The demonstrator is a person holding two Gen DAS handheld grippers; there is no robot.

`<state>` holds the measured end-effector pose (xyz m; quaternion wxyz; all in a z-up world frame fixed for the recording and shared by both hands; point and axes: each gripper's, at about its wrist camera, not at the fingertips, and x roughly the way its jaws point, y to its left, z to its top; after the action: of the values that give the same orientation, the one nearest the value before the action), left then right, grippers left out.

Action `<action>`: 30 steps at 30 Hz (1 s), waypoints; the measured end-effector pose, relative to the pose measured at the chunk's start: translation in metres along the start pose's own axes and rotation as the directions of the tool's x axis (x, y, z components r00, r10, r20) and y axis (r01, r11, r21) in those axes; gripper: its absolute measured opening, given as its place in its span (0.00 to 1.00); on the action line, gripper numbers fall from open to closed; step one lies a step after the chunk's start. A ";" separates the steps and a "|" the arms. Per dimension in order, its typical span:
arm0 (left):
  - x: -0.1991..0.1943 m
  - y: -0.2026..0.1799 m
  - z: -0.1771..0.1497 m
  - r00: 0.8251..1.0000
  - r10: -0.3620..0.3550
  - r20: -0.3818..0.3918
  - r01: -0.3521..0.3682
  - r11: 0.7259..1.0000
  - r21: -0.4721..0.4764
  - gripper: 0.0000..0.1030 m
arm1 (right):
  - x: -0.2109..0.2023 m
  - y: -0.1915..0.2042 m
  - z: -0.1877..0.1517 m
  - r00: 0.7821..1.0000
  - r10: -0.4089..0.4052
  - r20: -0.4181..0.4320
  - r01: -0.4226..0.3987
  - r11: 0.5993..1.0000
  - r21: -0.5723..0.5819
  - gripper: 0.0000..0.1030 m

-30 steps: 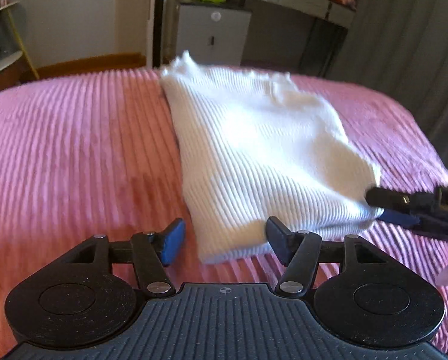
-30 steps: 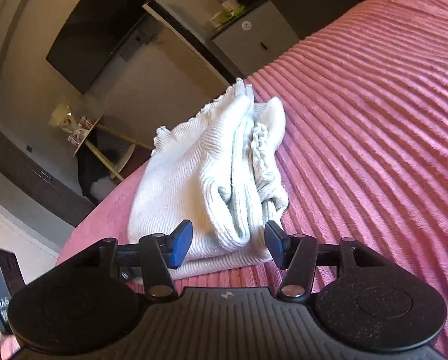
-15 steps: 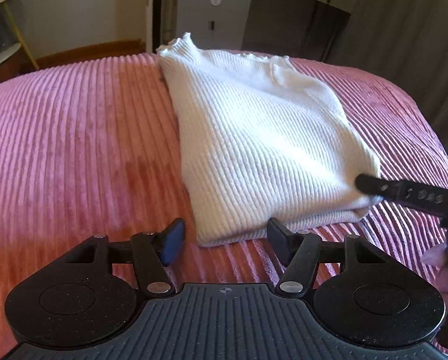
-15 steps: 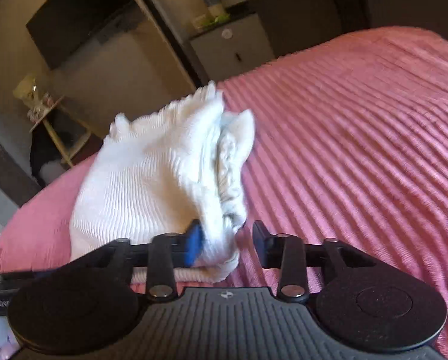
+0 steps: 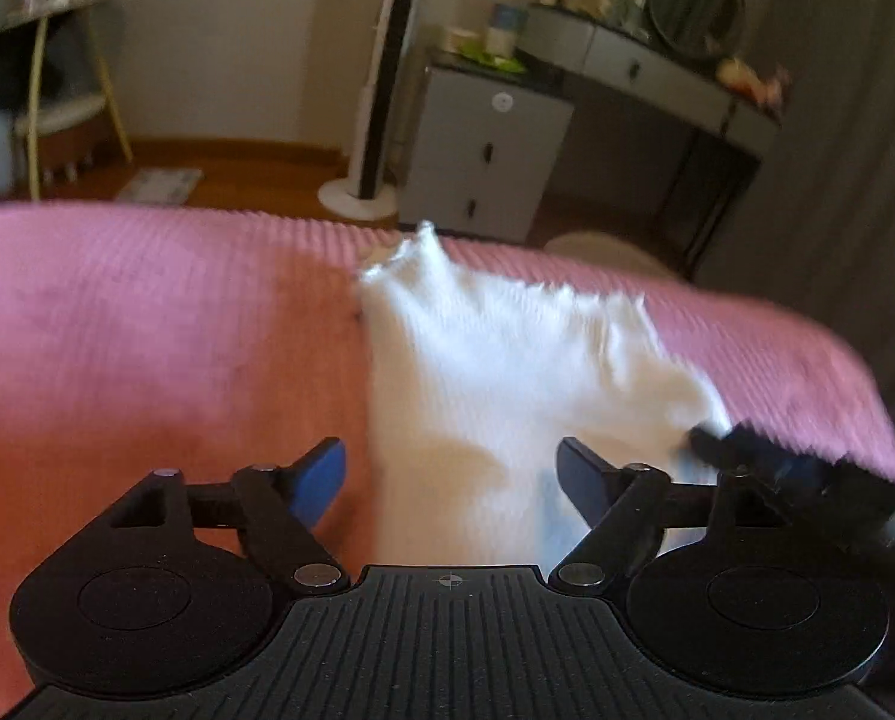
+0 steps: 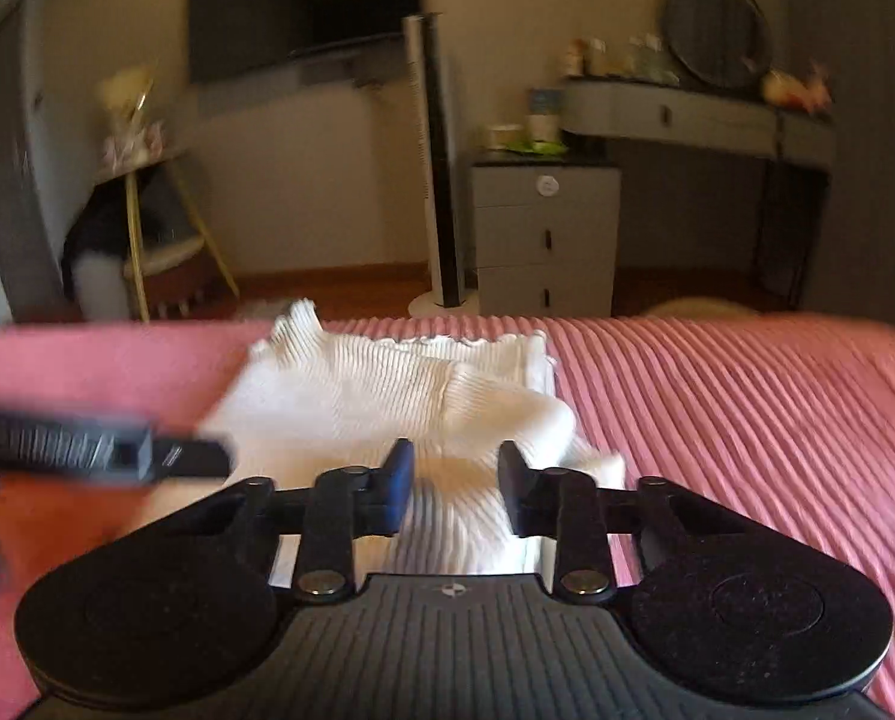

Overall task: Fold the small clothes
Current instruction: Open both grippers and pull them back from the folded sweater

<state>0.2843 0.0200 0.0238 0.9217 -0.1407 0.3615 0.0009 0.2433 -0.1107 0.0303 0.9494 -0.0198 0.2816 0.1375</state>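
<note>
A folded white ribbed knit garment [image 5: 507,372] lies on the pink ribbed bedspread [image 5: 147,312]. My left gripper [image 5: 450,483] is open, its jaws spread wide over the garment's near edge, which lies between them. My right gripper [image 6: 454,480] has its jaws narrowed around the garment's near right corner [image 6: 465,516], cloth between the pads. The right gripper also shows blurred at the right of the left wrist view [image 5: 777,474]; the left gripper shows blurred at the left of the right wrist view [image 6: 87,450].
Beyond the bed's far edge stand a grey drawer cabinet [image 6: 543,240], a tall tower fan [image 6: 438,180], a grey vanity desk with a round mirror [image 6: 687,108] and a small side table [image 6: 147,222]. Pink bedspread [image 6: 747,420] stretches right of the garment.
Both grippers have swung upward and forward, lifting the garment's near edge; the right gripper's jaws have closed in on the corner. The left stays open. The views are motion-blurred.
</note>
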 end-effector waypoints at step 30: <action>-0.043 -0.020 -0.082 0.966 0.197 -0.167 -0.144 0.948 0.285 0.99 | -0.055 -0.024 -0.065 0.950 -0.084 -0.302 0.107 0.993 0.059 0.58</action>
<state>0.1998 -0.0158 0.0001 0.8892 0.0191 0.4567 0.0180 0.1713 -0.1545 0.0047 0.9015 -0.0183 0.4257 0.0763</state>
